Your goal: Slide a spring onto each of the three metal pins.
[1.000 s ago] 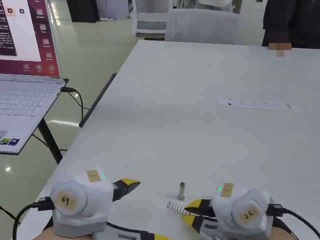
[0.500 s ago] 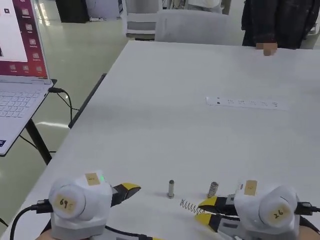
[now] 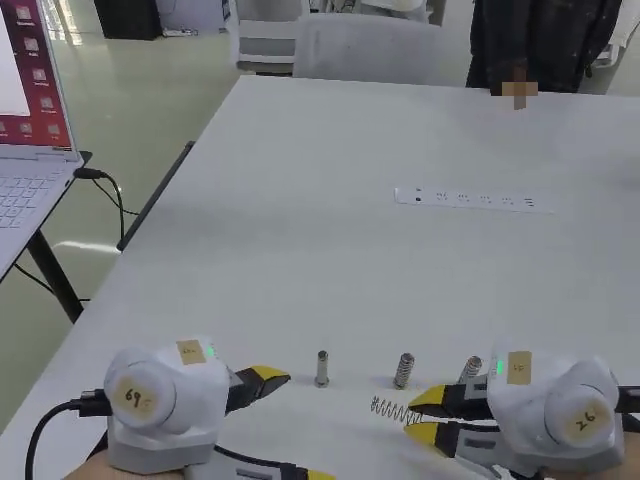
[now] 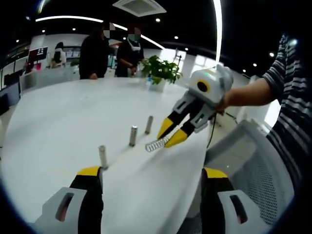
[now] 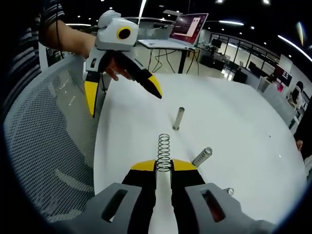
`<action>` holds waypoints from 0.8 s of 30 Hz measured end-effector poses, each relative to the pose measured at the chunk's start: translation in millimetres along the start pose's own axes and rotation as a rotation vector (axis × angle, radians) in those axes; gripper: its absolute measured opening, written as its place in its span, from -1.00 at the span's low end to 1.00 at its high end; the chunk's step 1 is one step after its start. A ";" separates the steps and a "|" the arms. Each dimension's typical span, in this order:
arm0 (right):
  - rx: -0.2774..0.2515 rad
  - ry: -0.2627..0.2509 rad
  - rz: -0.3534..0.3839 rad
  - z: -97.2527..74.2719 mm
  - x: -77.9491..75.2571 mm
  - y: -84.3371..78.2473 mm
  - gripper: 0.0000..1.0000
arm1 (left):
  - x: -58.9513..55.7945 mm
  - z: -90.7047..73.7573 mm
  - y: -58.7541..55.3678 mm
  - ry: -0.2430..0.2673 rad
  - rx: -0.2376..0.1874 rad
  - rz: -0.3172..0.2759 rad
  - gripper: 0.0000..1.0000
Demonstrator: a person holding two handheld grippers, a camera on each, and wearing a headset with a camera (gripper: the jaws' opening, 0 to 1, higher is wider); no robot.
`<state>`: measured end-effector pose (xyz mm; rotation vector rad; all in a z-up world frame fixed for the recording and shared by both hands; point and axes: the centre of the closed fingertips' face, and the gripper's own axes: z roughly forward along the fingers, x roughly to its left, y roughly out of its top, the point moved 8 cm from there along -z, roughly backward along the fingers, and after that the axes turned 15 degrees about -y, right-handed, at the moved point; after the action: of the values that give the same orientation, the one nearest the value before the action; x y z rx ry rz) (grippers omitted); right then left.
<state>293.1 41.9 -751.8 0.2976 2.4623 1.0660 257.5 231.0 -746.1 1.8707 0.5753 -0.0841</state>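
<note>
**Last spring in hand, one pin bare**

Head view: the camera has swung since a second ago, bringing all three pins into frame. Relative to the bare upright metal pin point(image 3: 322, 367), the right gripper point(image 3: 413, 413) has drawn back rightward. It is clamped on the loose steel coil spring point(image 3: 388, 408), low over the white table point(image 3: 300, 200). The spring-covered middle pin point(image 3: 404, 370) stands just beyond, and the half-hidden third pin point(image 3: 470, 370) seems coiled too, so I judge one fitting remains. The left gripper point(image 3: 292, 427) gapes wide near the bare pin. Left gripper view: all three pins stand in a row, with the spring tilted down towards the table. Right gripper view: the spring points roughly at the bare pin, well apart from it.
</note>
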 end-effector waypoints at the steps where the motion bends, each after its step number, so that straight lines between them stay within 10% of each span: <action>1: -0.008 0.011 -0.016 -2.0 0.1 0.0 -0.85 | -0.2 2.0 0.8 -0.005 0.003 0.003 0.58; 24: -0.109 0.180 -0.144 -19.4 -1.3 9.9 -0.85 | -6.8 33.8 19.5 -0.159 0.042 0.066 -0.03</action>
<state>285.3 35.8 -732.4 -0.0111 2.5248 1.2059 267.1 193.2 -739.7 1.9018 0.4050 -0.2014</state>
